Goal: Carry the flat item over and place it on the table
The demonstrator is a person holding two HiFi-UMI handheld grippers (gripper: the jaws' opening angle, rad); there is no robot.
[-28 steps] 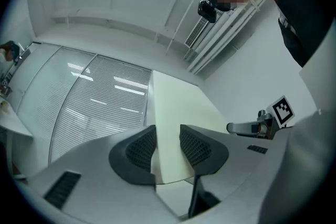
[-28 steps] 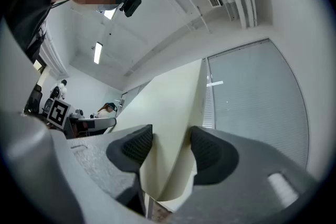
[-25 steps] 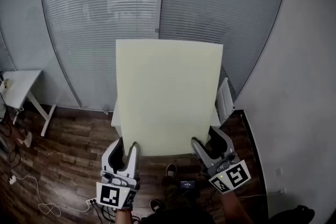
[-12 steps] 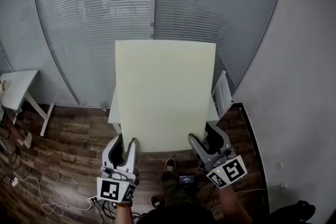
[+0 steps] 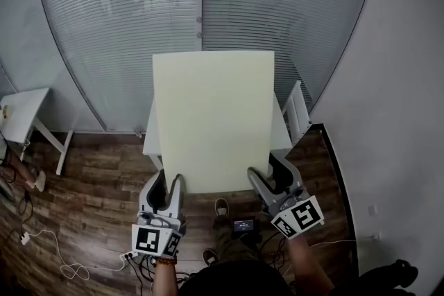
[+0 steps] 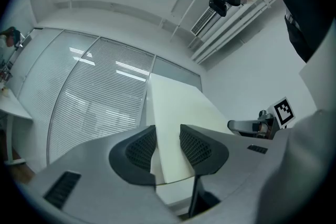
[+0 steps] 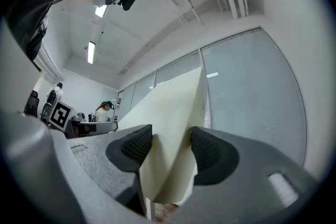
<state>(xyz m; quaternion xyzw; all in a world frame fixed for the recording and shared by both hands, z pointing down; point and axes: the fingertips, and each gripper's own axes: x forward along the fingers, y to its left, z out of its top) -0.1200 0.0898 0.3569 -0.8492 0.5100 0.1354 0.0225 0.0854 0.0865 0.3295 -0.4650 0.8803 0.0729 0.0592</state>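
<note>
Both grippers are clamped on the near edge of the pale board (image 5: 211,114), one at each near corner. The left gripper (image 5: 168,185) holds the left corner and the right gripper (image 5: 267,173) the right. In the left gripper view the jaws (image 6: 167,147) are closed down to a narrow gap with the board's (image 6: 173,107) edge pinched between the ribbed pads. The right gripper view shows the same, the jaws (image 7: 170,147) pressed against both faces of the sheet (image 7: 176,107). A grip at each corner probably stops so wide and thin a sheet from twisting or sagging. Both gripper views look up toward the ceiling, so the board seems to be held sloping, its far edge higher than the near one. From above it covers most of the white table (image 5: 148,143), which shows only as slivers at its left and right. Whether the far edge touches the tabletop cannot be told. It looks lined up for lowering and not yet let go.
</note>
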